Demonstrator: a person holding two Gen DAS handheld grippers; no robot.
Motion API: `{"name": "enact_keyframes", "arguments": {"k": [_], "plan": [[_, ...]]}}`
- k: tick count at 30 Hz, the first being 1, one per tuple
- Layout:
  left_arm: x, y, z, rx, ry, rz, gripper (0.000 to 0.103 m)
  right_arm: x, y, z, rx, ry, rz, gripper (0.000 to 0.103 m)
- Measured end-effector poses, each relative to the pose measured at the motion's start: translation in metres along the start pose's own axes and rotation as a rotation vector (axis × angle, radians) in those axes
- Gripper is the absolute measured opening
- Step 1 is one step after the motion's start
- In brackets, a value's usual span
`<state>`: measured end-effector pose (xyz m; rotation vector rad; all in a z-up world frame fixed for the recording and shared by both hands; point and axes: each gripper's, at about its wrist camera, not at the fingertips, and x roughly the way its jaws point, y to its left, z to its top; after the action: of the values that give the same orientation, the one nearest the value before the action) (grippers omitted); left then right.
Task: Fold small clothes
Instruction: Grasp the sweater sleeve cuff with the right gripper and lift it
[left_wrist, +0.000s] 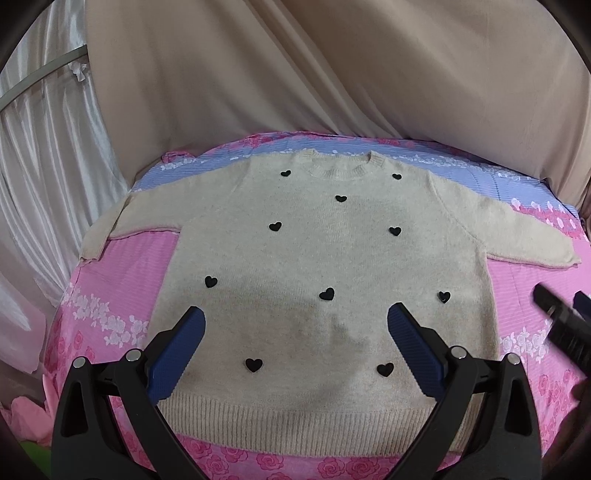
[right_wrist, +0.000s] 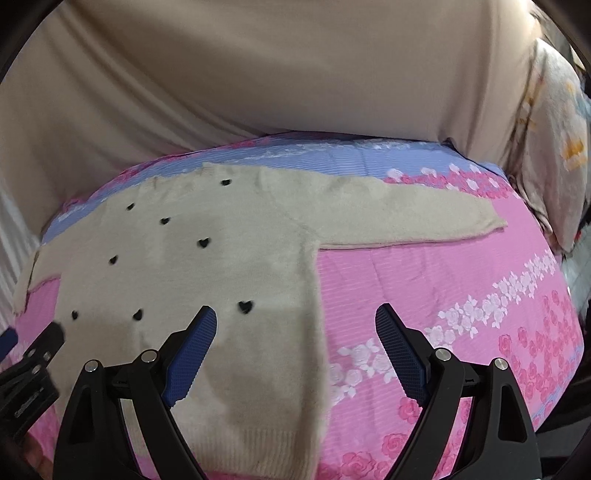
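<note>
Sweater (left_wrist: 325, 266) lies flat, both tools spread, no legible writing.

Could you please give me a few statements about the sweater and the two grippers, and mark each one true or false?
1. The beige knitted sweater with black hearts lies spread flat, both sleeves out to the sides. True.
2. The left gripper is shut on the hem. False: its fingers are apart and hold nothing.
3. The right gripper is open, over the sweater's side edge. True.
4. The sweater rests on a plain white sheet. False: it rests on a pink and blue floral bedspread.
</note>
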<state>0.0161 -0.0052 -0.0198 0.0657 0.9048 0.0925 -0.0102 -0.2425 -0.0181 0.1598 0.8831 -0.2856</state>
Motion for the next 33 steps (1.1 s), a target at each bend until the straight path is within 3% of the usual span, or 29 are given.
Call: {"name": "enact_keyframes", "arguments": {"k": [8, 13, 19, 24, 27, 28, 29, 33], "plan": [[0.012, -0.004, 0.005, -0.012, 0.024, 0.053, 0.097, 0.077, -0.186, 0.061, 0.303, -0.018, -0.250, 0.079], [0.026, -0.017, 0.010, 0.006, 0.056, 0.076, 0.097, 0.129, -0.288, 0.093, 0.447, 0.006, -0.296, 0.061], [0.041, -0.032, 0.017, 0.041, 0.084, 0.080, 0.097, 0.193, -0.366, 0.107, 0.635, 0.085, -0.260, 0.059], [0.056, -0.039, 0.022, 0.056, 0.111, 0.078, 0.097, 0.229, -0.388, 0.113, 0.674, 0.130, -0.298, 0.056], [0.064, -0.040, 0.025, 0.063, 0.125, 0.081, 0.097, 0.242, -0.389, 0.115, 0.681, 0.130, -0.261, 0.031], [0.066, -0.040, 0.025, 0.063, 0.129, 0.082, 0.097, 0.242, -0.387, 0.116, 0.679, 0.117, -0.250, 0.015], [0.068, -0.039, 0.026, 0.062, 0.133, 0.082, 0.097, 0.243, -0.386, 0.118, 0.682, 0.113, -0.217, 0.007], [0.073, -0.036, 0.028, 0.048, 0.140, 0.076, 0.097, 0.216, -0.373, 0.131, 0.730, 0.007, -0.077, 0.007]]}}
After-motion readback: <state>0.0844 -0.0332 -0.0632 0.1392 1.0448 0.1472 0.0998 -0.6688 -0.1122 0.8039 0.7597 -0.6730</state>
